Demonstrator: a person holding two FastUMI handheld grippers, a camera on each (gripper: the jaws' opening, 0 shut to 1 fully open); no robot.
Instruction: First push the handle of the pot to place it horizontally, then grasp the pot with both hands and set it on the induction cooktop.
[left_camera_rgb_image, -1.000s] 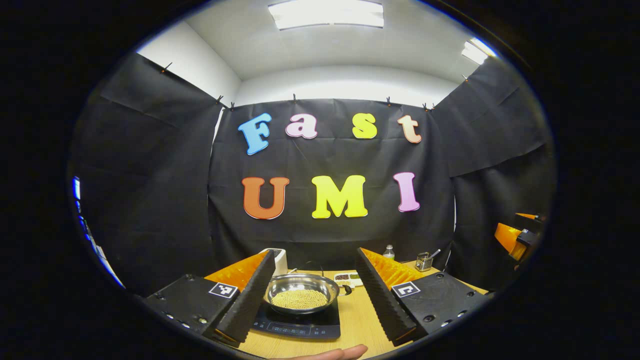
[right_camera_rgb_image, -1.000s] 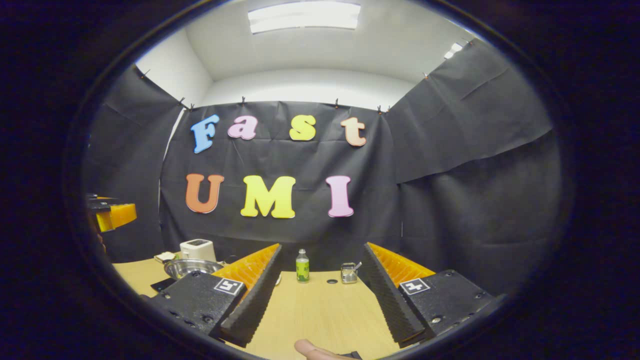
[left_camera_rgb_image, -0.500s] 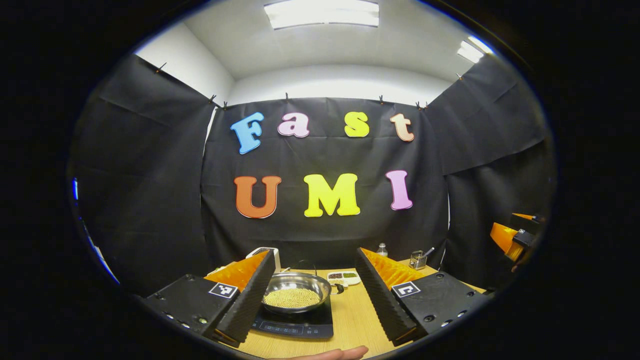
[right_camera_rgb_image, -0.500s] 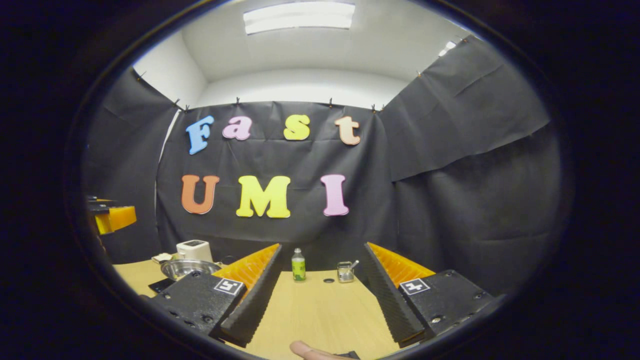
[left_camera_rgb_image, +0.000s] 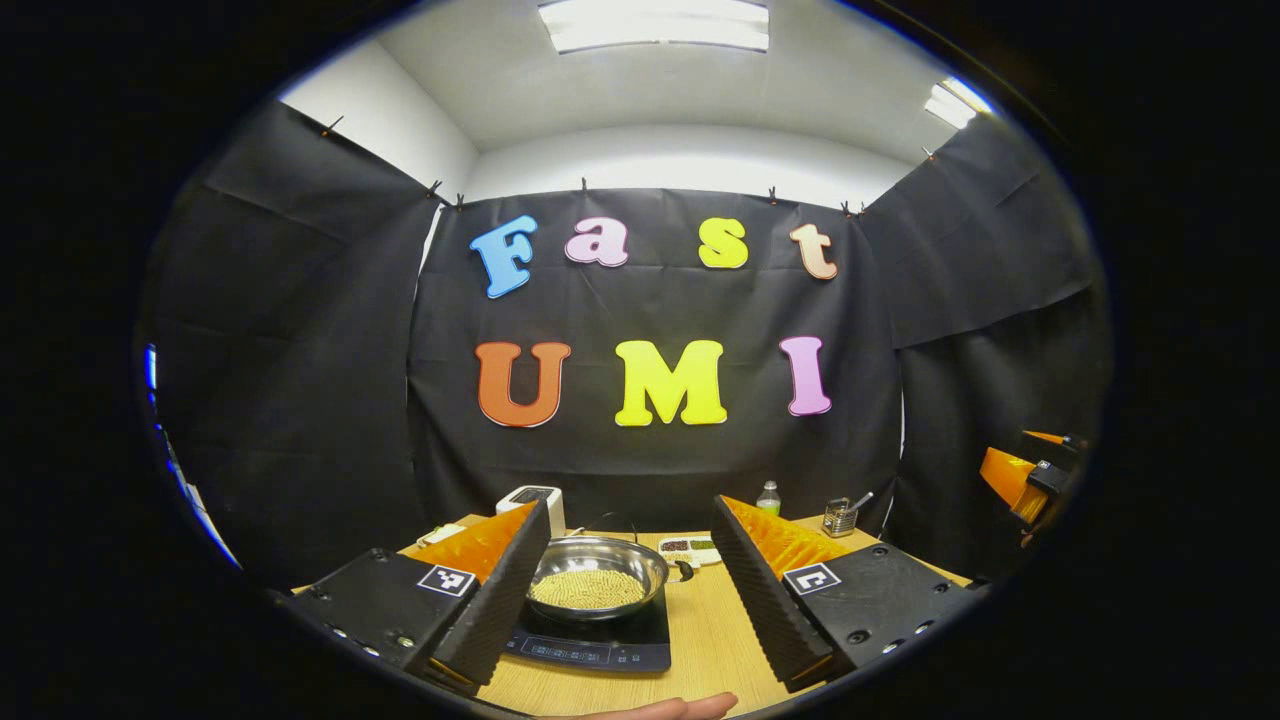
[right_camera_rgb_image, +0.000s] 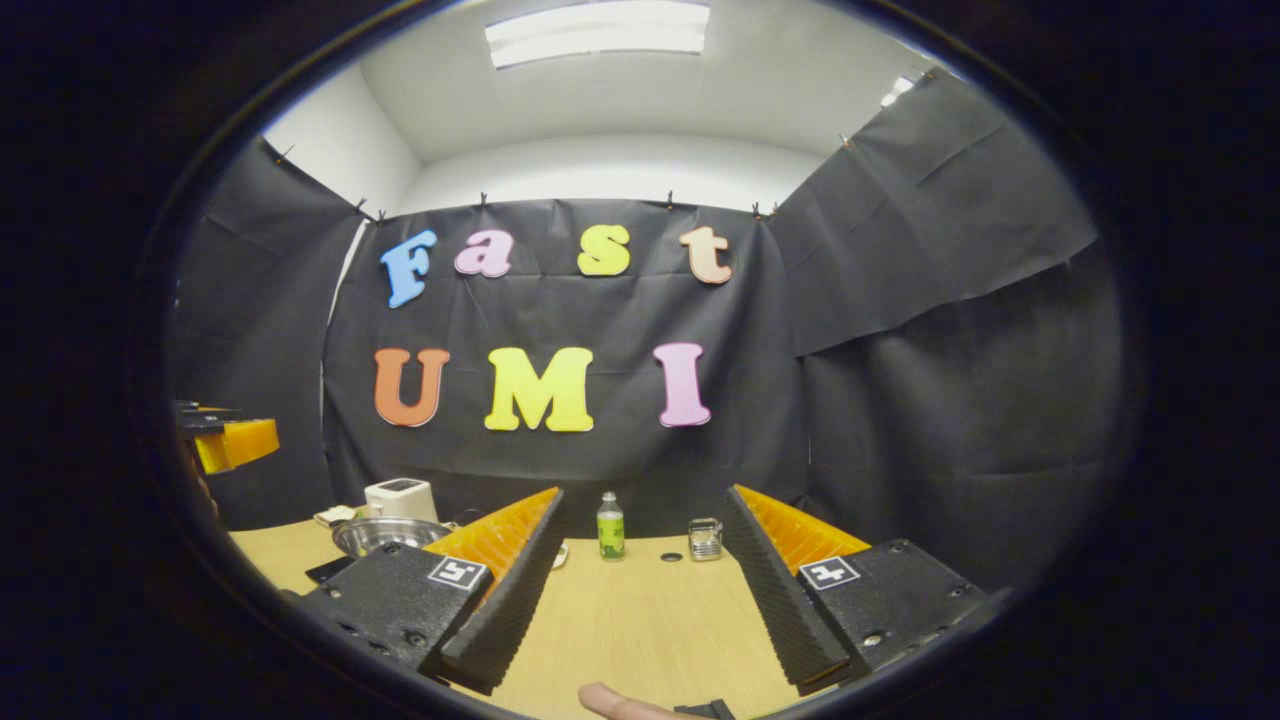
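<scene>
A shiny steel pot (left_camera_rgb_image: 597, 578) filled with small yellowish grains rests on the black induction cooktop (left_camera_rgb_image: 598, 642) on the wooden table. Its dark handle (left_camera_rgb_image: 684, 571) sticks out to the right. My left gripper (left_camera_rgb_image: 630, 590) is open, held back from the pot, which shows between its fingers. In the right gripper view the pot (right_camera_rgb_image: 385, 534) lies far to the left, partly behind that gripper's left finger. My right gripper (right_camera_rgb_image: 640, 590) is open over bare table with nothing between its fingers. The other gripper (right_camera_rgb_image: 232, 443) shows at the left edge.
A white box-shaped appliance (left_camera_rgb_image: 532, 499) stands behind the pot, and a small tray of dark and green bits (left_camera_rgb_image: 688, 548) lies to its right. A green bottle (right_camera_rgb_image: 610, 526) and a small metal holder (right_camera_rgb_image: 705, 539) stand near the back wall. A fingertip (right_camera_rgb_image: 612, 702) shows at the bottom edge.
Both grippers drew back and tilted a little; the pot and cooktop appear slightly smaller and farther in the left gripper view. The pot stays on the cooktop.
</scene>
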